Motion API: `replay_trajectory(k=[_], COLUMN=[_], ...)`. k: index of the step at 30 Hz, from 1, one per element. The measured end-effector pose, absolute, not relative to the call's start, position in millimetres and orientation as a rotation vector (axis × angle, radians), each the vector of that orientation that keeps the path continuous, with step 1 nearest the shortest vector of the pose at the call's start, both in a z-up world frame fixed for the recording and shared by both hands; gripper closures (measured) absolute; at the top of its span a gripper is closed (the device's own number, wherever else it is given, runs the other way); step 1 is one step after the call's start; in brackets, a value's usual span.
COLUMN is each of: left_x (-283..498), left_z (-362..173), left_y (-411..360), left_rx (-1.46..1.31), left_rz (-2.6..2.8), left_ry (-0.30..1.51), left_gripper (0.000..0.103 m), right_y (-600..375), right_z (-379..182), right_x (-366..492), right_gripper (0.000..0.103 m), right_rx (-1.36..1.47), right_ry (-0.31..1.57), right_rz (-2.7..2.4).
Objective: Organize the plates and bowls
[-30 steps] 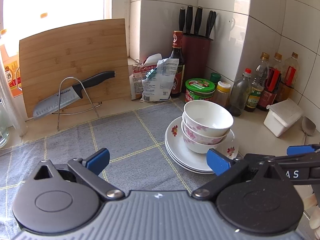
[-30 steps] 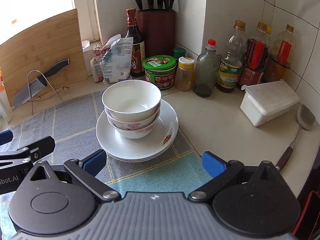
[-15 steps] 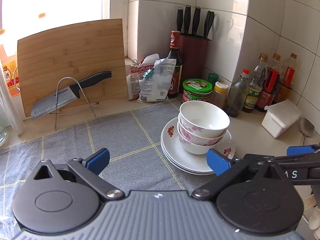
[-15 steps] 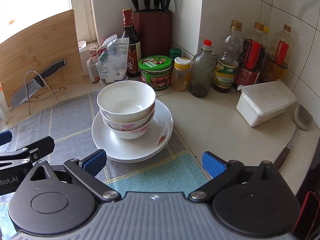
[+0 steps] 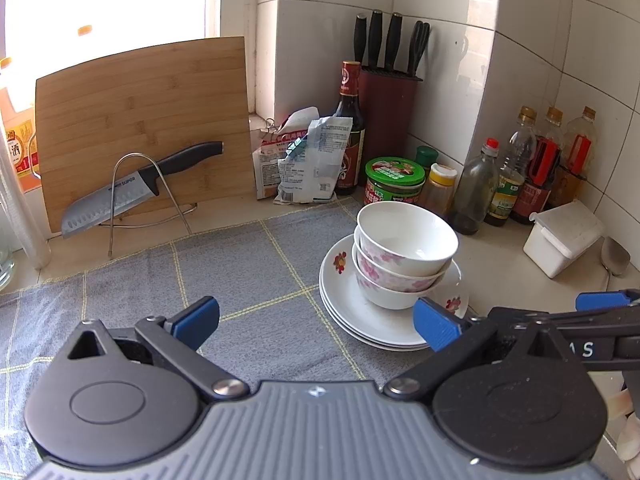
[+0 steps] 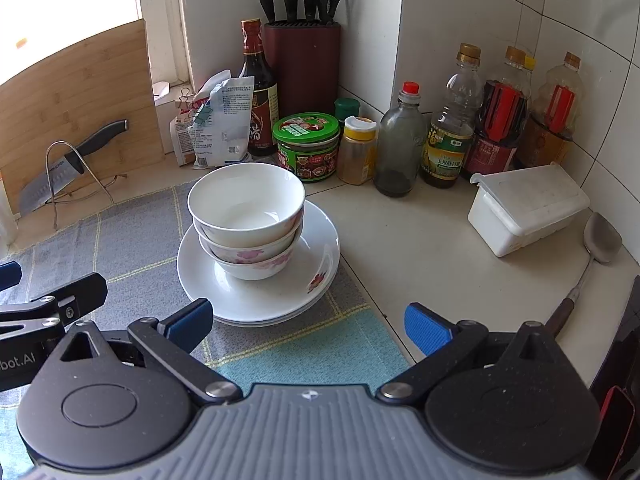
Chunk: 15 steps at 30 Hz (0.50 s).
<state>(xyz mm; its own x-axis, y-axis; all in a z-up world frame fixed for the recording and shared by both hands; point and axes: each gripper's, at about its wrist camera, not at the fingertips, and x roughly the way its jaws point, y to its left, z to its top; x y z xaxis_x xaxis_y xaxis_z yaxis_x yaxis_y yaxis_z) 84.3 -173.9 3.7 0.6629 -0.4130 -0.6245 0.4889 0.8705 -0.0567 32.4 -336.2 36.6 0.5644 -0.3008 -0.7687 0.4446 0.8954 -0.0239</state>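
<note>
Now both grippers spread wide, nothing between the blue pads: left gripper (image 5: 316, 322) low in the left wrist frame over the grey checked cloth (image 5: 240, 280), right gripper (image 6: 306, 326) low in the right wrist frame, above the cloth's edge where it meets the pale counter (image 6: 420, 248). Stacked bowls (image 6: 246, 216), nested one inside another with pink flowers on the outsides, sitting on a stack of white plates (image 6: 316, 256) just left of centre in the right wrist frame; same stack right of centre in the left wrist frame, bowls (image 5: 406, 248) on plates (image 5: 340, 280), just beyond the left gripper's right pad. Plates resting on the cloth near its right edge. Behind the stack, a green-lidded jar (image 6: 306, 146), a small yellow-capped jar (image 6: 358, 152), a dark sauce bottle (image 6: 256, 88) and a maroon knife block (image 6: 304, 68) against the tiled wall. Row of oil bottles (image 6: 452, 120) in the upper right, a white lidded box (image 6: 528, 208) and a metal spatula (image 6: 600, 240) at right. Upper left of the left wrist frame: wooden cutting board (image 5: 140, 120) leaning upright, a cleaver (image 5: 136, 192) propped on a wire stand before it. Crumpled packets (image 5: 308, 160) just beside the board.
</note>
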Motion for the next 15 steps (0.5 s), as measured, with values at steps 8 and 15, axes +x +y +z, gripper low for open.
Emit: replay_trajectory(k=[8,15], left_x=[84.5,84.4], left_z=[4.9,5.3], left_y=[-175.4,-175.0], left_rx=[0.111,0.111], left_rz=[-0.499,-0.499], left_ry=[0.676,0.677], left_gripper=[0.001,0.001], right_y=[-336.2,-336.7], right_z=[36.5,36.3], right_x=[32.2,32.6], right_gripper=[0.0,0.0], right_rx=[0.184,0.185], right_ry=[0.864,0.864], right_rz=[-0.439,-0.439])
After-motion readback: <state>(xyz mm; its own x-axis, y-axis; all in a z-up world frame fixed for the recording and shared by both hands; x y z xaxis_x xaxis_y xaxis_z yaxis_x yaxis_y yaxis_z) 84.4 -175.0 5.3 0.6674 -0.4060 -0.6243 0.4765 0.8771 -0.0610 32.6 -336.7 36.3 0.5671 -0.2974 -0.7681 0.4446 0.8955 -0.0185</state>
